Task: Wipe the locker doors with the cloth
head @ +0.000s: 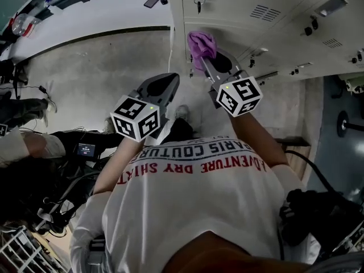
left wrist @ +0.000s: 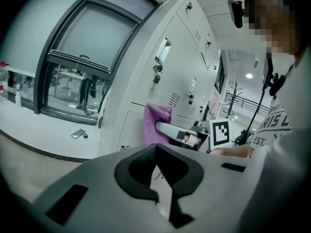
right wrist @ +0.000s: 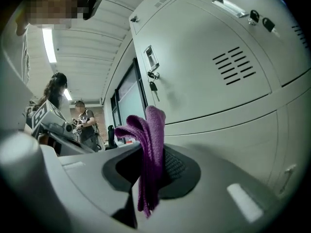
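My right fingers clamp the purple cloth, its folds running upright, against the locker door below a hanging key, while my left fingers sit closed and empty.

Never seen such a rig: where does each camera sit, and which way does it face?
Head view: on the person's head, facing down at arms, shirt, left gripper, right gripper.
Left gripper view: on that gripper, along its shut empty jaws toward lockers.
Right gripper view: likewise, along jaws clamped on purple cloth.
Shared: purple cloth and lockers in all.
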The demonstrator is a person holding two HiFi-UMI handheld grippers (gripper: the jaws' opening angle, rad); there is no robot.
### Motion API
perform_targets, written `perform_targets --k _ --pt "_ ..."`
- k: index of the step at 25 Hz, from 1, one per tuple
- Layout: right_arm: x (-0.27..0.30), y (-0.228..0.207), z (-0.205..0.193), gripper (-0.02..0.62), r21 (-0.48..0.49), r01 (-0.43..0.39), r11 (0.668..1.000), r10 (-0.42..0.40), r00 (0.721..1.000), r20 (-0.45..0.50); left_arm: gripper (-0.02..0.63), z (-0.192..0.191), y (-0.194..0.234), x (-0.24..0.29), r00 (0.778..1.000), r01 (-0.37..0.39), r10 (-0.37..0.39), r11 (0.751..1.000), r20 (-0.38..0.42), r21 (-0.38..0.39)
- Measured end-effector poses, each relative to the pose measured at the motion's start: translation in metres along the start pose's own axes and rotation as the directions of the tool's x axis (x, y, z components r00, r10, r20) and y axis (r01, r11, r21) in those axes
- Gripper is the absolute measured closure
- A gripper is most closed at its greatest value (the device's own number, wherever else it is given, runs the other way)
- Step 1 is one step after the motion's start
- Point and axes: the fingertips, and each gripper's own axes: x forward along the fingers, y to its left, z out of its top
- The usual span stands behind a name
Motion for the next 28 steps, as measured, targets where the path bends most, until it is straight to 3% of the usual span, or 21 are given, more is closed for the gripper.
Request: perform_targets --k 13,28 --pt "0.087 -0.033 -0.026 0.534 -0.055 0.090 0.994 -0.092 0.995 -0.025 0.604 -0.004 0.046 0.009 0.998 -0.026 0.023 0.999 -0.061 -0.048" --pt "0.067 -0.062 -0.033 0.532 -0.071 0.198 0.978 -0.199 0.980 -0.006 0.604 -0.026 0.034 0.024 0.996 0.002 -0.006 0.999 -0.090 -0.052"
